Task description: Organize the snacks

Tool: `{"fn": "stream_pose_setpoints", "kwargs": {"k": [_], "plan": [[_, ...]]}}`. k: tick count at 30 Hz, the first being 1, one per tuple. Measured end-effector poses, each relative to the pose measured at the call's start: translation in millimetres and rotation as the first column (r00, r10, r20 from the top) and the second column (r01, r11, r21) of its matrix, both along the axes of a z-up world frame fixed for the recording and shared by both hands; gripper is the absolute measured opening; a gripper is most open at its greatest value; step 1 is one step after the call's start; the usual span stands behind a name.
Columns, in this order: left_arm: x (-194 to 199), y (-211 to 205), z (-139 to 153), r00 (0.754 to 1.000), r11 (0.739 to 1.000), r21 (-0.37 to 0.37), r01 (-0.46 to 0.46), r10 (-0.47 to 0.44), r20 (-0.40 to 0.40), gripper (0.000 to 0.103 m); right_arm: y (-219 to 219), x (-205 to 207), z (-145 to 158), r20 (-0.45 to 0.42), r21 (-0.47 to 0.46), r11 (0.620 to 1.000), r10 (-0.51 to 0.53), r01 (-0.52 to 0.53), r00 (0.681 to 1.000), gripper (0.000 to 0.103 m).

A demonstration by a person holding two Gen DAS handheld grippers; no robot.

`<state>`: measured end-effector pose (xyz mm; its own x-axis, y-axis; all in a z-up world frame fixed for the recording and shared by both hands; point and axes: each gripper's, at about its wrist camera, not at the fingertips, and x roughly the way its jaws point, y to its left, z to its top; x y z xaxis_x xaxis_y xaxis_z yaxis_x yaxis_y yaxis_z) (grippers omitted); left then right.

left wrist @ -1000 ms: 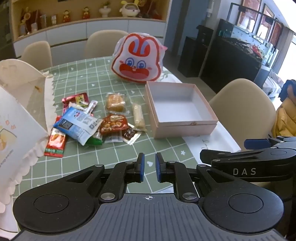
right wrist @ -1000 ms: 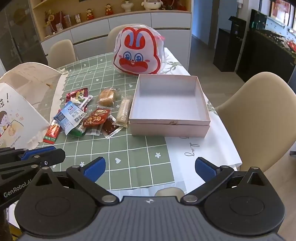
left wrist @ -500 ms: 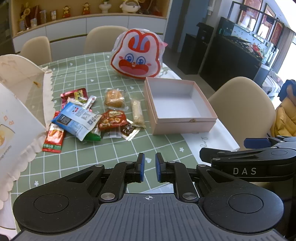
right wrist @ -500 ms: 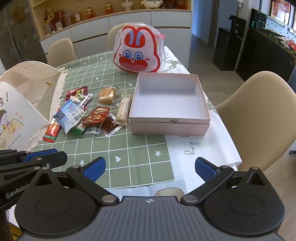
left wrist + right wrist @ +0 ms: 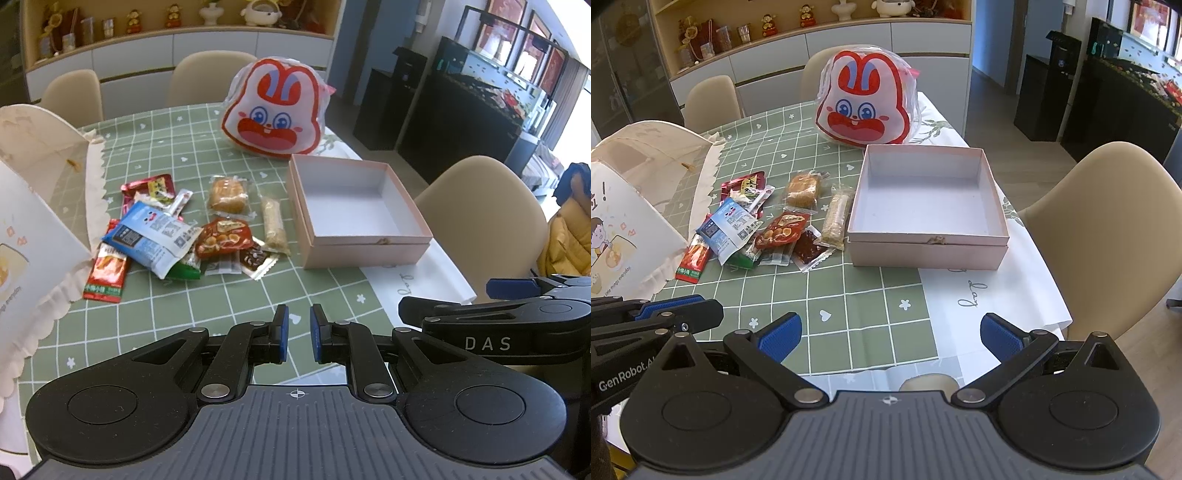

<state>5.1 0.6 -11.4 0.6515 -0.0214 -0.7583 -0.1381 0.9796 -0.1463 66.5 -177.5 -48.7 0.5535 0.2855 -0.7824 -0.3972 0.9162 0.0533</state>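
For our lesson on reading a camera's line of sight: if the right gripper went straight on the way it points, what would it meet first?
Probably the green checked tablecloth, bare in front of the open right gripper; the pink box lies farther on. Depth is unclear.

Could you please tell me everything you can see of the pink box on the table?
The pink box is a square, shallow, open-topped carton, seemingly cardboard, pale pink outside and whitish inside, with nothing in it. A seam runs around its side, with a small torn spot on the front edge. It sits flat, partly on the green checked cloth, partly on the white one, in front of the rabbit bag and right of the snacks.
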Motion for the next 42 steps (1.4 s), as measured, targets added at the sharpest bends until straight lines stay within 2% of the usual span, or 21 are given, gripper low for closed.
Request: {"fn": "stream_pose_setpoints", "kwargs": {"k": [42], "plan": [[10.0,10.4,-7.3,1.000,0.999,-0.047,0.002,-0.004,-0.029,0.016,7.5,9.2,-5.6,-0.018,-0.027,1.000,-0.009,0.008,1.000,0.103]]}}
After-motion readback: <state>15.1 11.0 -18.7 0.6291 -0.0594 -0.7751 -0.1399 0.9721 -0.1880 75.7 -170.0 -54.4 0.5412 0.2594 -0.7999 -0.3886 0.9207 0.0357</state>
